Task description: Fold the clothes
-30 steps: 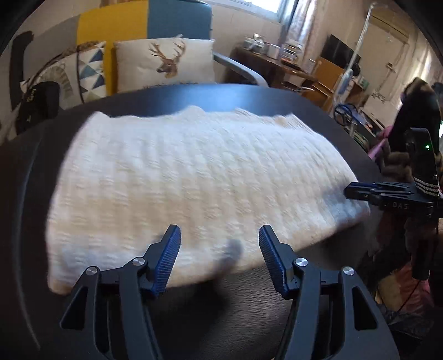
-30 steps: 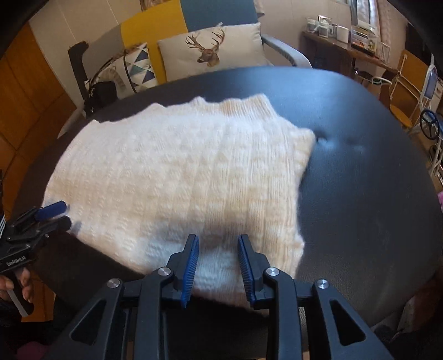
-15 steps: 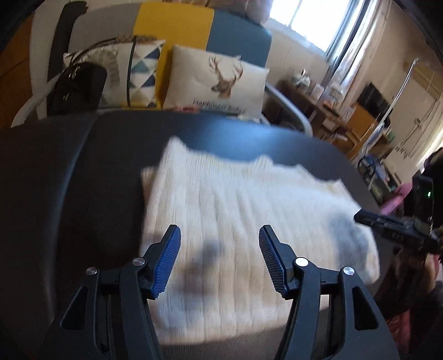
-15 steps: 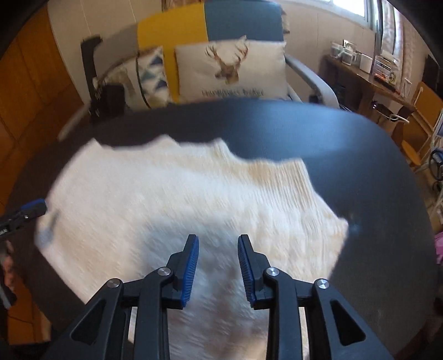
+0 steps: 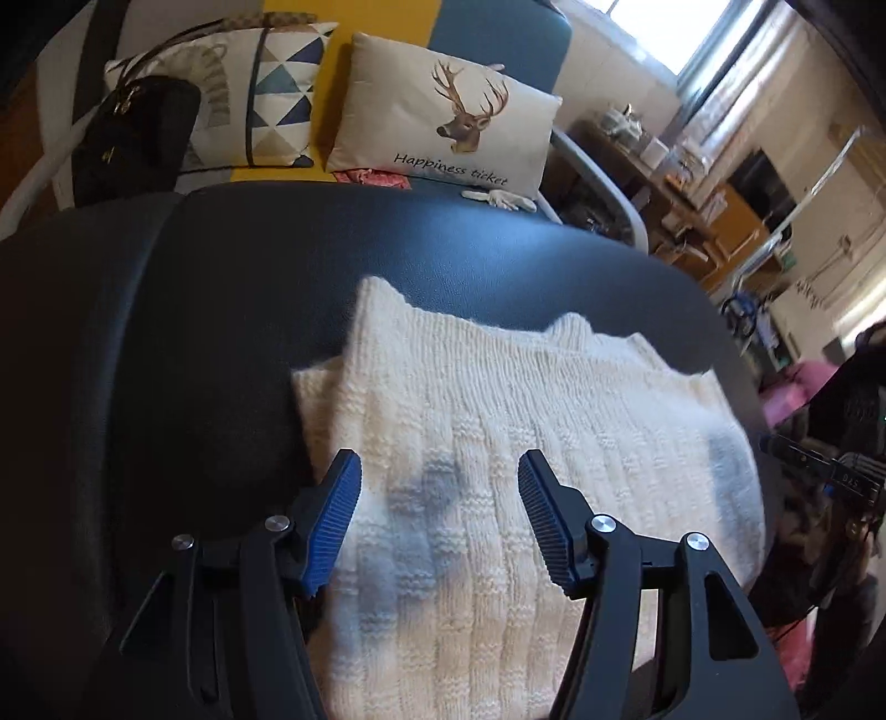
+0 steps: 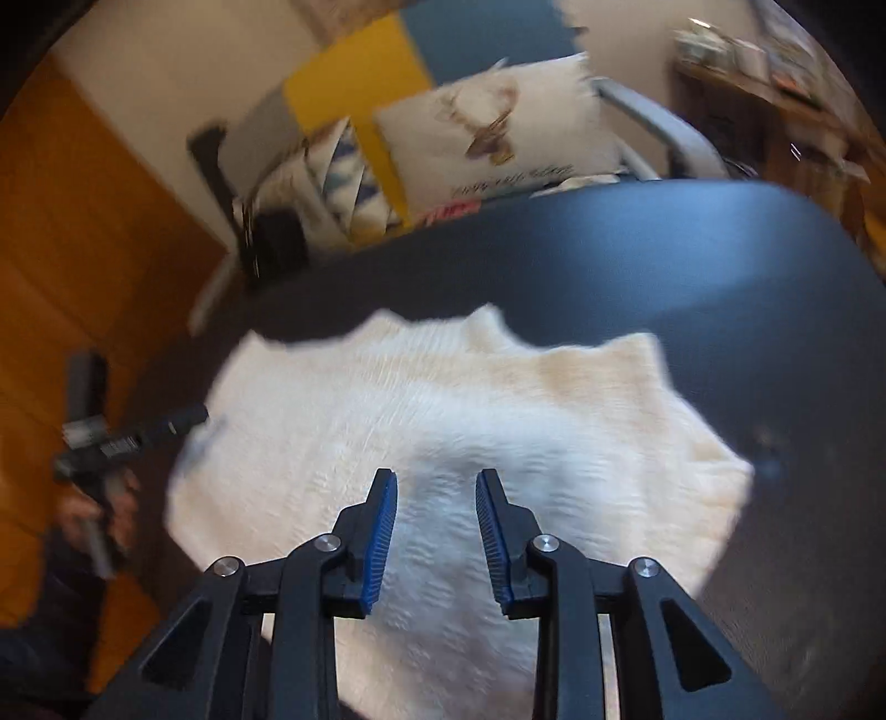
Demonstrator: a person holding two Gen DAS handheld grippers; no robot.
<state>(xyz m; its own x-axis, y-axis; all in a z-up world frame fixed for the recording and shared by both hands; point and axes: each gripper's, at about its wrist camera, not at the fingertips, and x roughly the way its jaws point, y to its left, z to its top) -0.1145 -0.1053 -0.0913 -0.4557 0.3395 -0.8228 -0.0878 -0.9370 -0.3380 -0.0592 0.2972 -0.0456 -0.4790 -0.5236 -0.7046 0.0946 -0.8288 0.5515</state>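
A cream knitted sweater is seen lying folded on a dark table, its near part reaching the table's front edge below the cameras. In the left wrist view its long axis is seen to run from the near edge away and to the right, and the knit ribs are laid along the same line. The scalloped far edge, with two raised points, is turned toward the sofa behind the table, and a lower layer is left showing along the sweater's left side. The left gripper is held above the near left part of the sweater with its jaws spread wide and nothing pressed between the blue pads; only its shadow is cast on the knit. The right gripper is held above the near middle of the sweater in a blurred view; its jaws are narrowly parted and opening, with no cloth caught between them. A deer cushion and a triangle-patterned cushion are propped on the sofa, beside a black bag.
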